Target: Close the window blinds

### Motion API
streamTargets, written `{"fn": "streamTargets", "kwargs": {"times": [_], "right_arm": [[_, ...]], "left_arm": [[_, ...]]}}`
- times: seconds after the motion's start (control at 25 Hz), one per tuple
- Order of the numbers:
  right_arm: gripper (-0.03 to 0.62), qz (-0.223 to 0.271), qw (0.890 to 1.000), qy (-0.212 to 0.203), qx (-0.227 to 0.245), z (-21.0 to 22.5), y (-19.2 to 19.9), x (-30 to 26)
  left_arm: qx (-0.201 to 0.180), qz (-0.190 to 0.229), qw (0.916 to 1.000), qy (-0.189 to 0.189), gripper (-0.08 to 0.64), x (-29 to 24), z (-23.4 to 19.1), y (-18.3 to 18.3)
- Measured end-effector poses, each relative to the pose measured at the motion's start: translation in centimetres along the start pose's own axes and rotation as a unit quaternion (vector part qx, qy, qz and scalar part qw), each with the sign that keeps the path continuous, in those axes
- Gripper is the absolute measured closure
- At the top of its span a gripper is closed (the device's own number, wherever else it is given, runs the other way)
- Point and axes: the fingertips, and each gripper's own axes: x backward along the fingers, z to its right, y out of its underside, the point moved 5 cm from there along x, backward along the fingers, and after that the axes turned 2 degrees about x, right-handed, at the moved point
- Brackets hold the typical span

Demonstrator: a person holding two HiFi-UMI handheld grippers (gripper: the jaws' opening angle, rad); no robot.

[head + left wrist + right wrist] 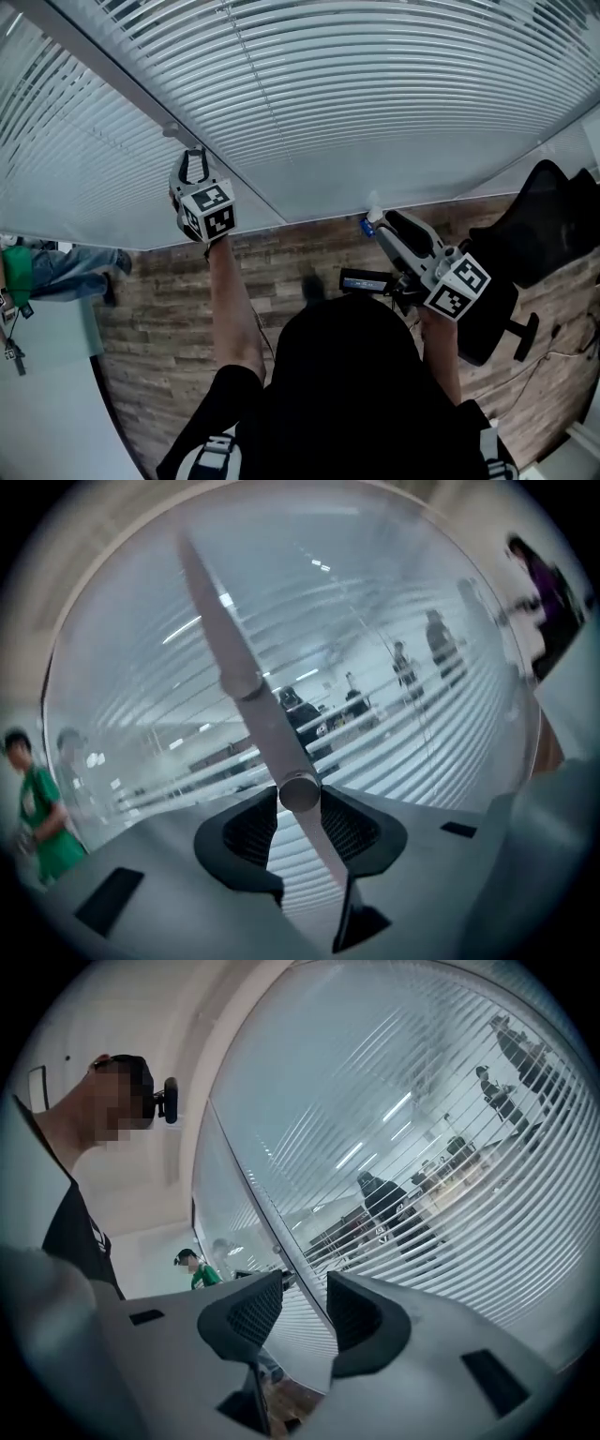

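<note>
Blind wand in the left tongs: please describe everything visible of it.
The pale grey round blind wand is a slim, plastic-looking rod with a thicker collar partway along. It slants from the upper left down to its flat round end, which sits clamped between the left tongs. The white slatted blinds hang behind it.

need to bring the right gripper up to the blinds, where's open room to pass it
Open: in front of the blinds, between the left gripper, shut on the wand, and the office chair, straight above the open right gripper. Crowded: its right side, where the chair sits close.
</note>
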Motion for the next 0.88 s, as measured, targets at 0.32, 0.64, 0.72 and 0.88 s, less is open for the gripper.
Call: {"fn": "streamTargets", "kwargs": {"times": [0.32, 0.64, 0.72, 0.88], "right_arm": [[0.442, 0.004, 1.0, -0.004, 0.001, -0.5, -0.3, -0.3], [0.441, 0.002, 1.0, -0.006, 0.003, -0.4, -0.2, -0.3], [0.44, 0.002, 1.0, -0.008, 0.004, -0.4, -0.2, -0.3], [0.441, 0.0, 1.0, -0.009, 0.005, -0.5, -0.2, -0.4]], "left_arm": [[0.204, 0.018, 0.9763, 0.071, 0.411, 0.1, -1.0, 0.2], [-0.166, -0.034, 0.9842, -0.053, 0.425, -0.2, 0.4, -0.1], [-0.19, -0.039, 0.9793, -0.057, 0.425, -0.2, 0.6, -0.2], [-0.015, -0.014, 0.9998, -0.005, 0.422, 0.2, -0.1, -0.1]]}}
